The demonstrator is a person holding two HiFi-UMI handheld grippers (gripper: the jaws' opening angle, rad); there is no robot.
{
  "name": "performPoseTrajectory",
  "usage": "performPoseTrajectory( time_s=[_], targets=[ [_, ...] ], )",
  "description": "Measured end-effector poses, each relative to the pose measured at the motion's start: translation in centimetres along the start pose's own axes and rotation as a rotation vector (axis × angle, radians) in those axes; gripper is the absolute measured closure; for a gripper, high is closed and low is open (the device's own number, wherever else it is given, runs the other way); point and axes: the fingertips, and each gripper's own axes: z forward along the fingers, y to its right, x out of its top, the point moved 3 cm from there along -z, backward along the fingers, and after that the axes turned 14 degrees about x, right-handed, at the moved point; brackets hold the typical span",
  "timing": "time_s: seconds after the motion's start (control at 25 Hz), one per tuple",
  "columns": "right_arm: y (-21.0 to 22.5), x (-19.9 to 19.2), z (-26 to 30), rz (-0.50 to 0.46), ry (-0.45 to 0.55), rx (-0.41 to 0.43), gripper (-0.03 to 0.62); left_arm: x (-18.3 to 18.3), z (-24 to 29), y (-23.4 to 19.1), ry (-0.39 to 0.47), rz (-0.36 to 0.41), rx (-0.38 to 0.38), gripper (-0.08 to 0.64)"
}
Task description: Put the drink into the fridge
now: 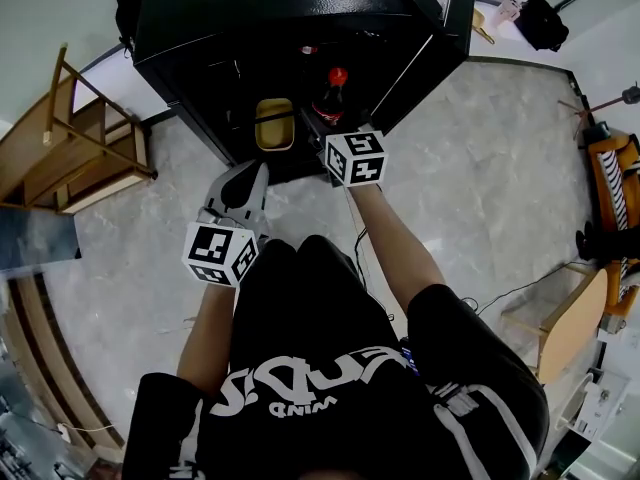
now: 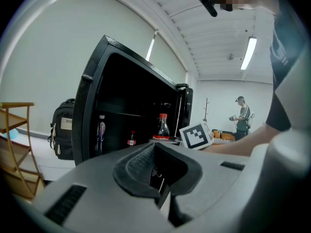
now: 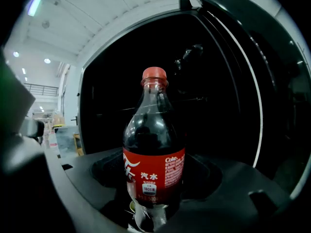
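Observation:
A cola bottle (image 1: 333,92) with a red cap and red label stands upright in my right gripper (image 1: 337,120), which is shut on its lower body, right at the opening of the black fridge (image 1: 200,28). In the right gripper view the cola bottle (image 3: 154,154) fills the centre between the jaws of the right gripper (image 3: 154,181), with the dark fridge interior (image 3: 112,91) behind it. My left gripper (image 1: 249,176) hangs lower left, in front of the fridge, shut on nothing. The left gripper view shows the left gripper (image 2: 158,166), the fridge (image 2: 126,106) and the cola bottle (image 2: 163,126).
The fridge door (image 1: 440,28) stands open at the right. Inside are a yellow container (image 1: 274,123) and other small bottles (image 2: 101,130). A wooden rack (image 1: 80,148) stands left, a backpack (image 2: 63,127) beside the fridge, wooden furniture (image 1: 565,328) right. A person (image 2: 241,113) stands far off.

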Motion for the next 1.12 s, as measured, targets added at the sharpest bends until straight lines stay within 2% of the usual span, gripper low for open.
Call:
performPoseTrajectory(
  time_s=[0.56, 0.84, 1.12],
  targets=[
    [4.4, 0.1, 5.2, -0.012, 0.026, -0.041, 0.265, -2.0, 0.6, -2.0, -0.039, -0.014, 0.034, 0.552],
    [5.3, -0.4, 7.3, -0.030, 0.051, -0.037, 0.265, -3.1, 1.2, -2.4, -0.051, -0.025, 0.041, 0.552],
    [6.5, -1.7, 8.6, -0.061, 0.027, -0.043, 0.265, -4.5, 1.3, -2.4, -0.077, -0.034, 0.045, 0.552]
  ],
)
